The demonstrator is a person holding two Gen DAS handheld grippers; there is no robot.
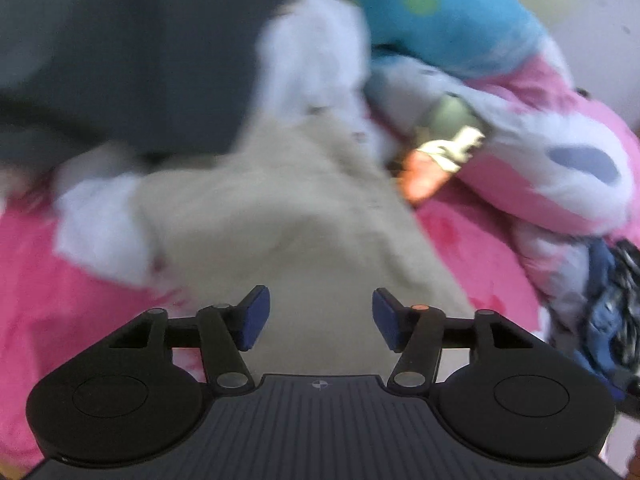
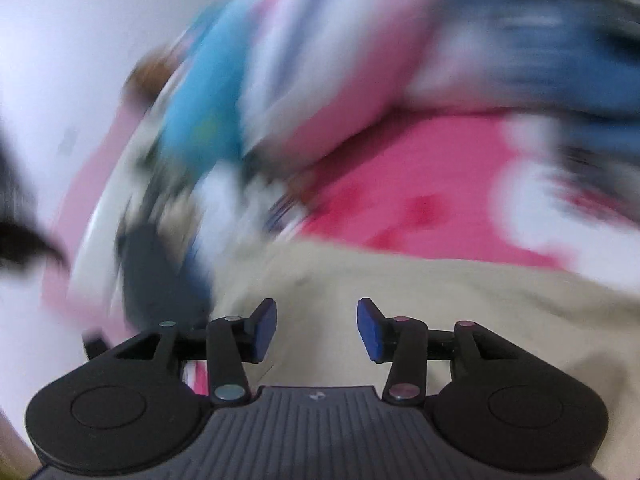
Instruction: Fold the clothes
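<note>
The left tongs (image 1: 321, 316) stand released, blue pads apart with nothing between them. Directly ahead and below lies the beige garment (image 1: 288, 216), spread on the pink bedding (image 1: 80, 272). Its long axis runs away from the left tongs toward the top of that view, with pale blue-white cloth (image 1: 100, 232) showing at its left edge and again at its far end. A dark grey garment (image 1: 120, 60) overlaps it at upper left.

The right tongs (image 2: 317, 328) are also released and empty; that view is heavily blurred. The beige garment (image 2: 400, 300) fills the ground beneath and to the right of them, its far edge running across the view against the pink bedding (image 2: 420, 184).

Judgement: both tongs sit over the garment's near portion. The left faces along its length and the right faces across it, so a fold would likely start from the near hem. The heap of other clothes (image 1: 600, 300) lies well to the side.
</note>
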